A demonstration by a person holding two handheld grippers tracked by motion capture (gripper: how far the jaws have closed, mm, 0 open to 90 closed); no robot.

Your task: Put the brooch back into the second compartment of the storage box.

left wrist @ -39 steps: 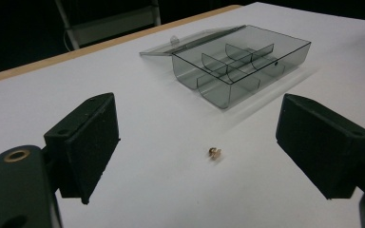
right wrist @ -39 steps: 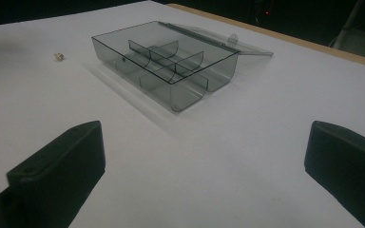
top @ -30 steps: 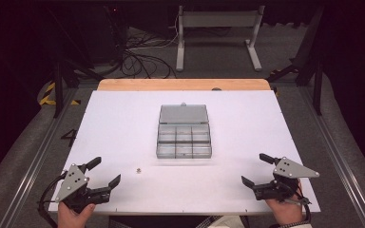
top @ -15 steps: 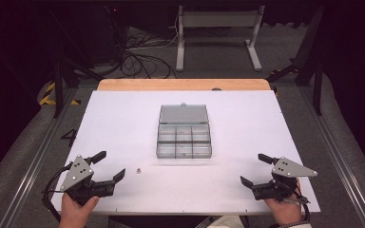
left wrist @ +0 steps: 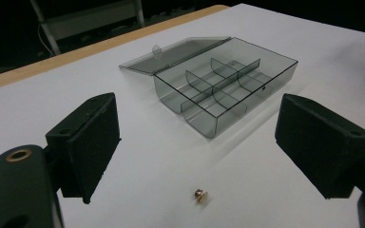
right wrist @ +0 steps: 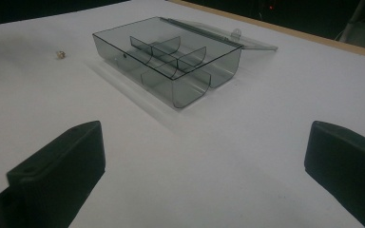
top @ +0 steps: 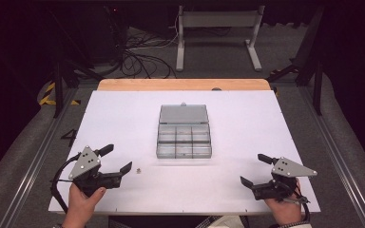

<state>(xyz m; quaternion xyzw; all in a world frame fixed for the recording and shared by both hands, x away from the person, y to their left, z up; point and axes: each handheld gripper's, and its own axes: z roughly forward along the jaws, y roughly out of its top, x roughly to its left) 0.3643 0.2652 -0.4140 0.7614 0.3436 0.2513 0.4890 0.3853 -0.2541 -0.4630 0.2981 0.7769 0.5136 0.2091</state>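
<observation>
A clear grey compartment box (top: 184,138) lies open in the middle of the white table, its lid (top: 183,114) folded flat behind it. The same box (left wrist: 225,85) (right wrist: 166,59) appears ahead in both gripper views. A tiny brass part (top: 139,169) (left wrist: 200,194) (right wrist: 61,54) lies on the table left of the box. My left gripper (top: 117,158) is open at the front left, its jaws just short of the brass part and nothing between them. My right gripper (top: 255,169) is open at the front right, empty, facing the box.
The white table top (top: 247,123) has a wooden strip (top: 185,84) along its far edge. Metal rails run down both sides. Beyond the table are cables (top: 142,52) and a stand's legs (top: 218,28) on the floor.
My left gripper has slid forward and rightward toward the brass part. The right gripper has barely moved. Both stayed open.
</observation>
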